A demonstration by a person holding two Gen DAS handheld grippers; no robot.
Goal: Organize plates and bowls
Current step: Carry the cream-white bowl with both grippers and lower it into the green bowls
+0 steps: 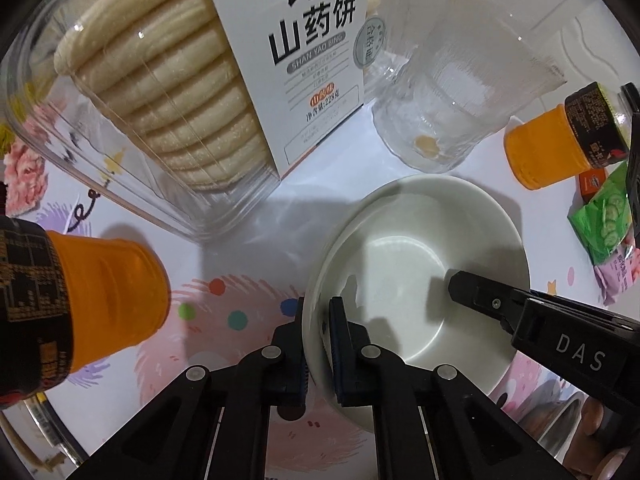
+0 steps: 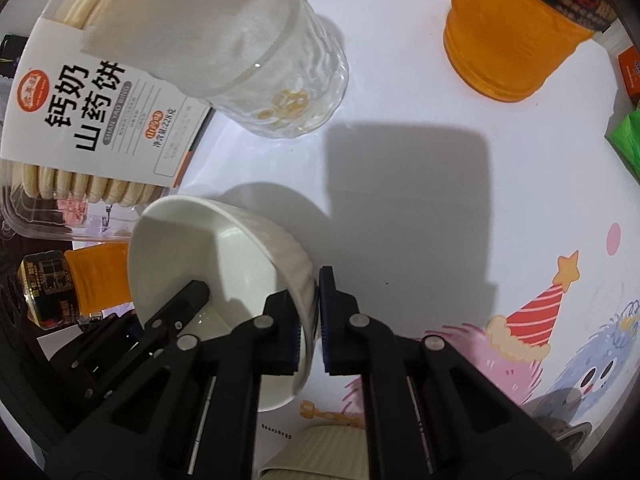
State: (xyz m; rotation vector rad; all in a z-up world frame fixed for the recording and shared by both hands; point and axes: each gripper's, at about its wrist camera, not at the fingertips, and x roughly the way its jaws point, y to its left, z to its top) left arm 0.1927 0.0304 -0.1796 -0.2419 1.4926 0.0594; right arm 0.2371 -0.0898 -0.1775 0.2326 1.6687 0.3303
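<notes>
A white bowl [image 1: 400, 264] sits over the patterned tablecloth, and both grippers grip its rim. In the left wrist view my left gripper [image 1: 318, 316] is shut on the bowl's near-left rim, one pad outside and one inside. A finger [image 1: 480, 292] of the right gripper reaches into the bowl from the right. In the right wrist view the bowl [image 2: 208, 248] looks tilted, its opening turned left. My right gripper [image 2: 310, 300] is shut on its ribbed wall. A left gripper finger [image 2: 188, 300] lies inside the far rim.
A clear box of round biscuits [image 1: 180, 92] and a glass mug [image 1: 452, 112] stand just behind the bowl. Orange bottles [image 1: 108, 296] [image 1: 548, 148] flank it. Snack packets [image 1: 604, 216] lie at the right. A ribbed cream dish [image 2: 316, 452] shows under the right gripper.
</notes>
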